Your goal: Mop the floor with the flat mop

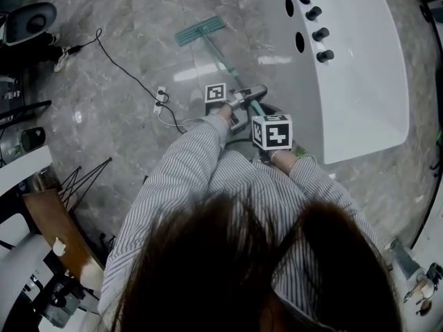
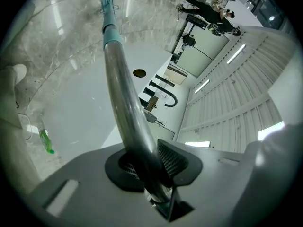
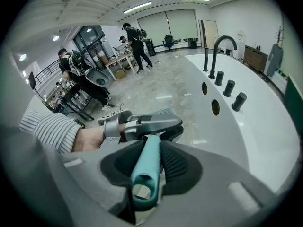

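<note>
The grey marble floor [image 1: 104,47] fills the left and upper part of the head view. A white tub [image 1: 360,81] takes the upper right, its rim running just beside the mop [image 1: 208,39].

The mop's flat teal head [image 1: 201,30] rests on the floor near the top centre of the frame. Its pole [image 1: 225,61] slants from there down and right to the 2 grippers at centre frame, so the long axis runs from upper left to lower right, roughly along the tub's side.

The left gripper [image 2: 151,167] has its fingers drawn narrow and clamped on the bare metal part of the pole. In the left gripper view the pole climbs from the fingers to the head at the top edge. The right gripper [image 3: 149,167] sits behind it, fingers closed on the teal grip [image 3: 144,171] at the pole's upper end.

The head lies well ahead of both pairs of fingers, toward the top of the head view, and the left gripper is the nearer of the 2. My reading is that the next stroke drives or draws the head along this axis.

A power strip [image 1: 160,101] with its cable lies on the floor left of the pole, and a stroke swung that way could snag it.
</note>
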`<state>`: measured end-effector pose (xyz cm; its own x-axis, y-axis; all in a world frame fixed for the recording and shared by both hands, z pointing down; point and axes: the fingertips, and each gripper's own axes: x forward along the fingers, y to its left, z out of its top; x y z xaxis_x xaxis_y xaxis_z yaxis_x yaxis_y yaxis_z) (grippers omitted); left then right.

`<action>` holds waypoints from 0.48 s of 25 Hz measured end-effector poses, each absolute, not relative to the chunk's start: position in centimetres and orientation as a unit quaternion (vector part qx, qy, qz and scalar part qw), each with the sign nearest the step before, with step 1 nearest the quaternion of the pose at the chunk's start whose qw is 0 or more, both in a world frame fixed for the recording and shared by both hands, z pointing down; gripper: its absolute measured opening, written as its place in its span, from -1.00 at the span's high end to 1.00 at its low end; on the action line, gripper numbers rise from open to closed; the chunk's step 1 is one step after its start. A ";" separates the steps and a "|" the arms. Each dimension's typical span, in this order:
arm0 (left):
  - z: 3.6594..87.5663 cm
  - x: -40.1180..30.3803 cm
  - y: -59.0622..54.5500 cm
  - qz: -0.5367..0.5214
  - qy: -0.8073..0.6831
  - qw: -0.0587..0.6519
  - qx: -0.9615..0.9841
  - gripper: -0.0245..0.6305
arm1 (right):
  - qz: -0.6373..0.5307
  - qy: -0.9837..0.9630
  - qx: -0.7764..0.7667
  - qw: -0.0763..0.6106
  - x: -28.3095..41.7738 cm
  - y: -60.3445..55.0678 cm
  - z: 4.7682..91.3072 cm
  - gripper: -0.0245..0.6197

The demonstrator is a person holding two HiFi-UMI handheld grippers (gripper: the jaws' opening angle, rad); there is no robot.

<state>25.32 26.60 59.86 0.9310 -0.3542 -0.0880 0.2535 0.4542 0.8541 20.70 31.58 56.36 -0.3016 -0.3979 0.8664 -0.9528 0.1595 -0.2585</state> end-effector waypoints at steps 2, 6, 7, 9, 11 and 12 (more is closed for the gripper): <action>59.8 25.2 26.2 -0.171 -0.053 0.852 0.493 0.68 | 0.423 -0.687 0.493 0.326 20.5 31.1 56.3 0.57; 60.3 24.7 24.8 -0.155 -0.052 0.853 0.495 0.68 | 0.419 -0.688 0.497 0.324 19.9 29.6 56.5 0.57; 60.3 24.6 24.4 -0.151 -0.049 0.854 0.496 0.68 | 0.418 -0.688 0.498 0.323 19.8 29.1 56.5 0.57; 60.2 24.3 23.3 -0.147 -0.043 0.853 0.498 0.68 | 0.419 -0.686 0.501 0.321 19.4 27.9 56.4 0.57; 60.0 24.0 21.8 -0.153 -0.037 0.854 0.496 0.69 | 0.420 -0.683 0.505 0.320 19.0 26.5 56.4 0.57; 60.1 23.8 20.8 -0.155 -0.035 0.854 0.496 0.70 | 0.420 -0.682 0.507 0.318 18.9 25.5 56.4 0.57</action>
<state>23.85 20.75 60.06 0.9497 -0.2990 -0.0929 0.2289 0.4608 0.8575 18.88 25.45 56.42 -0.2826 -0.4243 0.8603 -0.9592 0.1328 -0.2496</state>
